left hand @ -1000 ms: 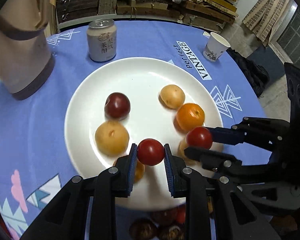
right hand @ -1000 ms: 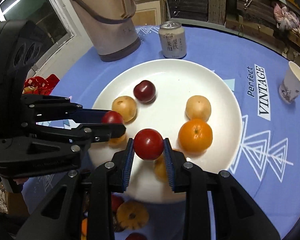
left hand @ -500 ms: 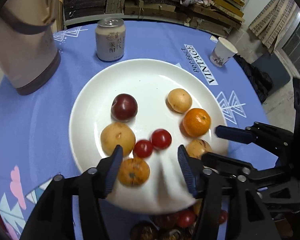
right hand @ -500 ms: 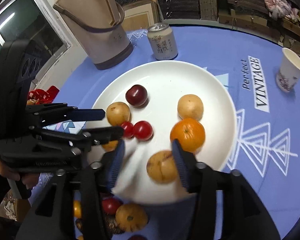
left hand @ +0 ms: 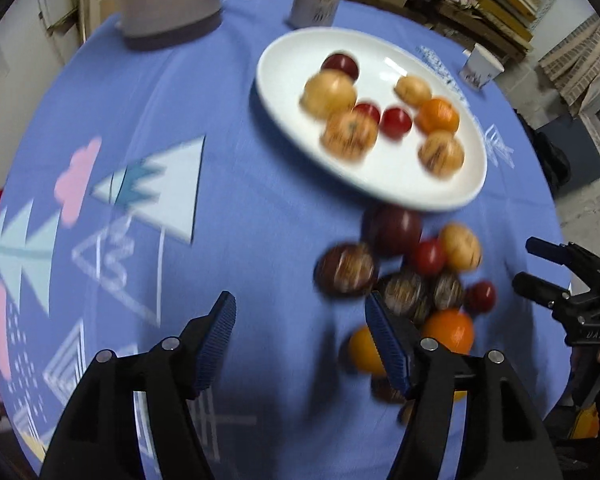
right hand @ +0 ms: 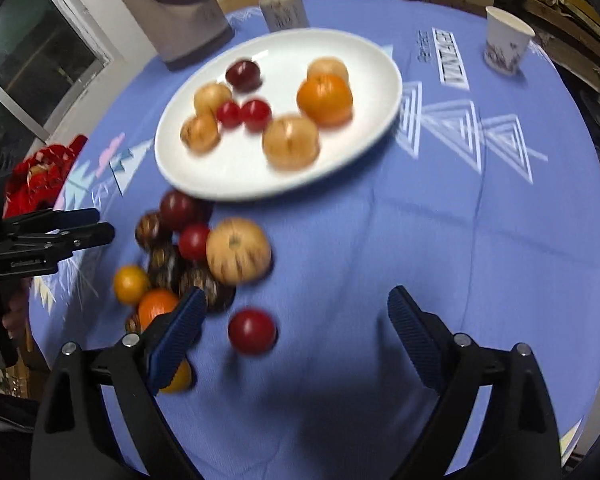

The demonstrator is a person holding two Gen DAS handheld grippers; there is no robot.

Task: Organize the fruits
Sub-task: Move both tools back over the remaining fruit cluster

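Left side first. The left gripper (left hand: 300, 320) is hanging over bare blue patterned tablecloth (left hand: 220, 208), its blue-padded jaws apart after just opening, nothing between them. The loose heap of mixed fruit on the cloth (left hand: 412, 276) is lying just right of its right finger, so the hand is needing to slide right before it can straddle anything. Best pick from here, I judge: the dark striped round fruit (left hand: 346, 268) at the heap's near-left edge, since it is standing clear on one side.

Centre. The round white ceramic plate (right hand: 278, 114) is sitting beyond the heap, already carrying eight pieces, among them two small red tomatoes (right hand: 244, 114) side by side and a large orange (right hand: 325, 98). The plate's near part is bare (good landing room).

Right side. The right gripper (right hand: 296, 320) is also spread wide, its jaws having just opened, empty, pointing steeply down. A lone small red tomato (right hand: 252, 331) is lying on the cloth between its fingers, nearer the left one, untouched. Advice: centre the jaws on that tomato, come down until the pads bracket its widest part, then close gently, as it looks soft and likely to roll. Frames are blurred; settle both hands before closing.
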